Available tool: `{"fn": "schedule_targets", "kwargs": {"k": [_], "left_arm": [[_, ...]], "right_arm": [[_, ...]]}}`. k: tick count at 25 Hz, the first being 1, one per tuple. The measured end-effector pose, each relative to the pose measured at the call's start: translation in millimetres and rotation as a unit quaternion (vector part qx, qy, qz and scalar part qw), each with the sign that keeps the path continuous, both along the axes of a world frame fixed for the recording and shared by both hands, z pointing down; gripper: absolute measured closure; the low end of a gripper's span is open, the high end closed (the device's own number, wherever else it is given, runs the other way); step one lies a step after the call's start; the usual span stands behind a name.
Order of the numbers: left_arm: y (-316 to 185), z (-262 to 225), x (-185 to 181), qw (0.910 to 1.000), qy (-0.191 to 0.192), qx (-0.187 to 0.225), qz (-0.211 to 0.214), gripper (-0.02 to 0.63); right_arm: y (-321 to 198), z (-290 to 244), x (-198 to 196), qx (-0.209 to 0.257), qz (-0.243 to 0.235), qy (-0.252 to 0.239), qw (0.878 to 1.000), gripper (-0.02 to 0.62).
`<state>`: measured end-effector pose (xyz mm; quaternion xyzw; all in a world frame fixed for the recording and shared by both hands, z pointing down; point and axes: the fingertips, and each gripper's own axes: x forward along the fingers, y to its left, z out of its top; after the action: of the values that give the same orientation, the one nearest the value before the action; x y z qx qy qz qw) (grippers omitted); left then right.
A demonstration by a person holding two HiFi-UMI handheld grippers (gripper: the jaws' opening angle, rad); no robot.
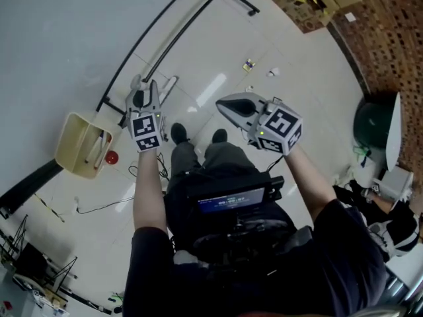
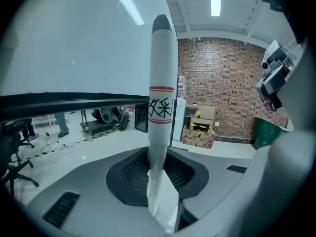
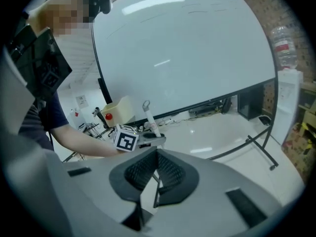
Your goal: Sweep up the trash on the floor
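Now the left tongs pinch the handle near its top; the right tongs are pressed together, empty. One-handed, it could swivel and miss the trash.

Just left of the person's shoes, the left gripper seems to grip a white handle. The right gripper hangs just right of them. Small trash lies beyond the shoes, and a cream bin well left.

Your glossy white floor has a couple of small trash scraps lying out past your shoes.
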<state>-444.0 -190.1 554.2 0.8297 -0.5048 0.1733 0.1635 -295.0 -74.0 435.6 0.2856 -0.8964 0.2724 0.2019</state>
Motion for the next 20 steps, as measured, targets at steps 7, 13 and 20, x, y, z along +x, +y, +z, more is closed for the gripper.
{"fn": "schedule_targets", "kwargs": {"k": [7,13,20], "left_arm": [[17.8,4.2,66.5,0.9944,-0.028,-0.045,0.092,0.522],[24.8,-12.9,103.9,0.9951,-0.017,-0.067,0.071,0.522],[27.4,-81.3,191.2,0.9899,0.013,-0.044,0.135,0.523]], "right_arm": [[7.5,-9.6,52.4,0.015,0.083,-0.015,0.996,0.574],[58.7,-9.0,135.9,0.016,0.140,-0.033,0.990,0.573],[106.1,-9.4,237.5,0.024,0.245,-0.054,0.968,0.572]]}}
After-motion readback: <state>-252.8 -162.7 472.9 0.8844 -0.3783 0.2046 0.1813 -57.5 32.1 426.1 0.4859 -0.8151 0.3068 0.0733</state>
